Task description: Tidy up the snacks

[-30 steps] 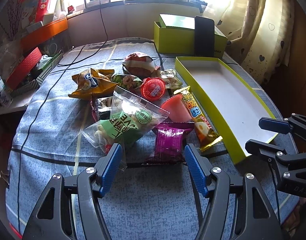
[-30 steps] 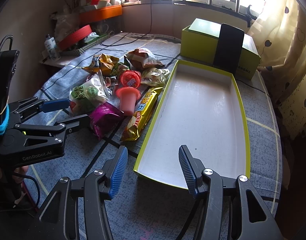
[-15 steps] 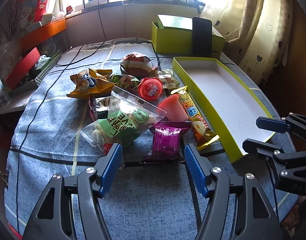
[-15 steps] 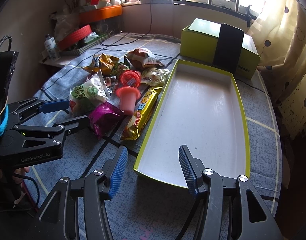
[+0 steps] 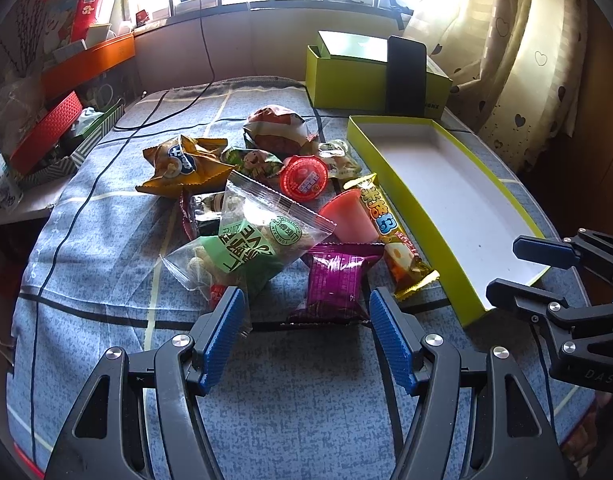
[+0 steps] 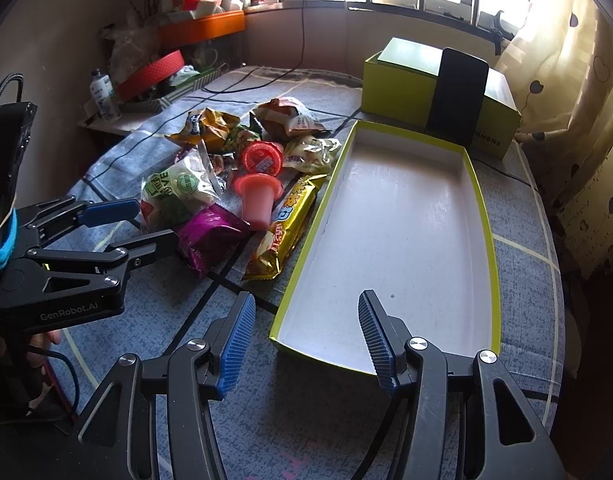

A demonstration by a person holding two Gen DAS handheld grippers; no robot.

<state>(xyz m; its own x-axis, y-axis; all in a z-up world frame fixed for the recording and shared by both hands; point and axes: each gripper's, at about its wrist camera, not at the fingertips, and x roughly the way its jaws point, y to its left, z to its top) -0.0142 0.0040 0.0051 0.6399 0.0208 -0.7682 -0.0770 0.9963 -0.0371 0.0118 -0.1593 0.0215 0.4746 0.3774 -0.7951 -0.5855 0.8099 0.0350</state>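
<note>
I see nothing changed: left gripper (image 5: pixel 302 332) and right gripper (image 6: pixel 304 340) both spread and empty, snacks (image 5: pixel 266 208) piled ahead of the left fingers, tray (image 6: pixel 482 216) bare, sorting unstarted.

Left gripper (image 5: pixel 304 306) angled downward, jaws spread wide, nothing between the pads. Right gripper (image 6: pixel 304 318) at a like downward tilt, jaws equally wide and empty, positioned just right of the left gripper, the two apart.
</note>
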